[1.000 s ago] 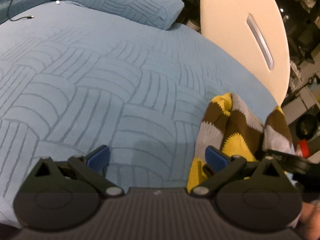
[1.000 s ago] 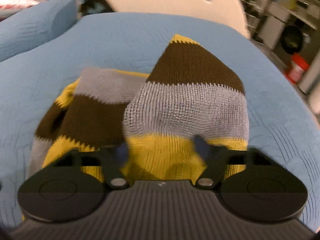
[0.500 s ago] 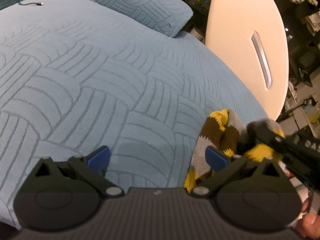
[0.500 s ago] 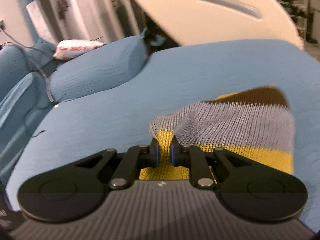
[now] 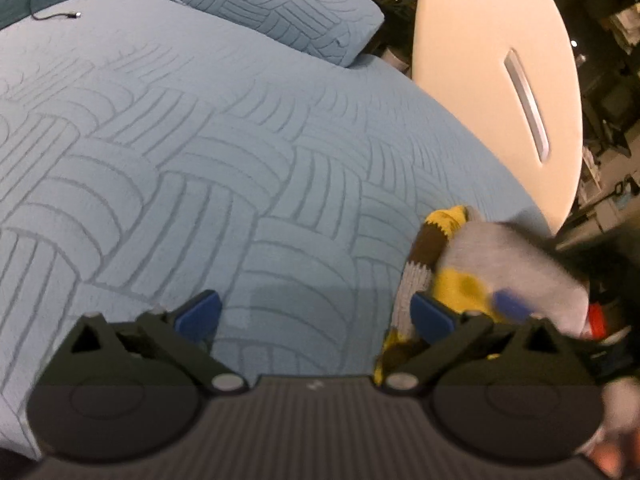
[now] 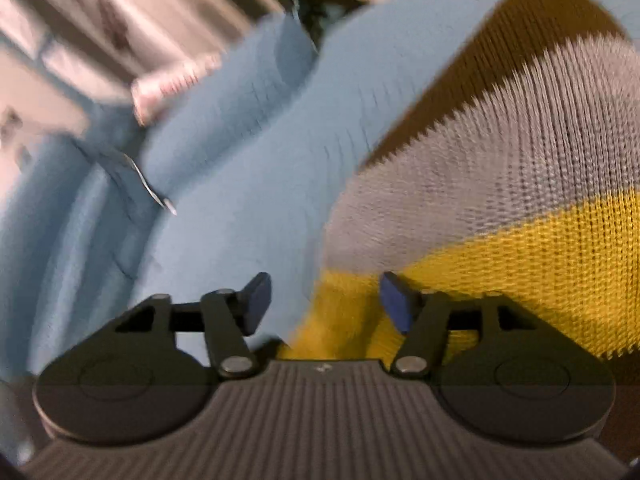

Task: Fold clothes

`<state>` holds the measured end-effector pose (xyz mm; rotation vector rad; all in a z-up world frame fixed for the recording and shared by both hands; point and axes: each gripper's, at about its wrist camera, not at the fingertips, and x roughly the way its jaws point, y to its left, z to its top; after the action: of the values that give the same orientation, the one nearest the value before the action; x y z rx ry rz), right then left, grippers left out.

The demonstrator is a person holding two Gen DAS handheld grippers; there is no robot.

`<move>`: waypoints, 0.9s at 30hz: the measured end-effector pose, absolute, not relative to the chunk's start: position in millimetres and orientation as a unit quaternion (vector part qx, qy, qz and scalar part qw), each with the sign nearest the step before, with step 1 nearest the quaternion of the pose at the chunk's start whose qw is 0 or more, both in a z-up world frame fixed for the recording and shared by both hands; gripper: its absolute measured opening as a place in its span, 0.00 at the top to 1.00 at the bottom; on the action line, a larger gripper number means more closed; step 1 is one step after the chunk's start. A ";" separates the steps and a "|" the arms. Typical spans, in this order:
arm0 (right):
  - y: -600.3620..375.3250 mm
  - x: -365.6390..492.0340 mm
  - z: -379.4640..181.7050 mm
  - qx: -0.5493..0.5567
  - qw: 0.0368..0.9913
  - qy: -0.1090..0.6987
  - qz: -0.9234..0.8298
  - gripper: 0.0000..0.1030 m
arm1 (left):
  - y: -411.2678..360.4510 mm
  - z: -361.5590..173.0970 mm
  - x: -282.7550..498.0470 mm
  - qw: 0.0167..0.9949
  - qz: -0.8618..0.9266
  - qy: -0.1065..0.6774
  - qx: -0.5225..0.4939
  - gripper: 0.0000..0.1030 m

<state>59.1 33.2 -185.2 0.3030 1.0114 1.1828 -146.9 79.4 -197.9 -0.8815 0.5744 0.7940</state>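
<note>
Blue quilted bedspread (image 5: 208,168) with a woven stitch pattern covers the bed, matching pillow (image 5: 280,4) at the far end, a cream rounded board (image 5: 480,60) beyond the far right edge, nothing really in the way. Right tongs (image 6: 322,302) have just been opening and now gape wide, the yellow hem of the knitted sweater striped yellow, grey and brown (image 6: 500,184) lying between the pads but not pinched. Left tongs (image 5: 316,314) hang open and empty over bare bedspread, with the sweater bunched off to their right, so I'd say the right hand is way nearer for the next grab.
</note>
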 end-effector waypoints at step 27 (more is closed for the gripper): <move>-132.8 69.3 -120.5 0.039 0.785 0.339 0.517 0.17 | 69.8 -193.2 -143.6 0.805 0.368 0.275 -0.375 0.00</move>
<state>69.3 -132.8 -120.5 0.0842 0.7311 1.1156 -143.6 69.8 -193.2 -0.8022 0.5889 0.7878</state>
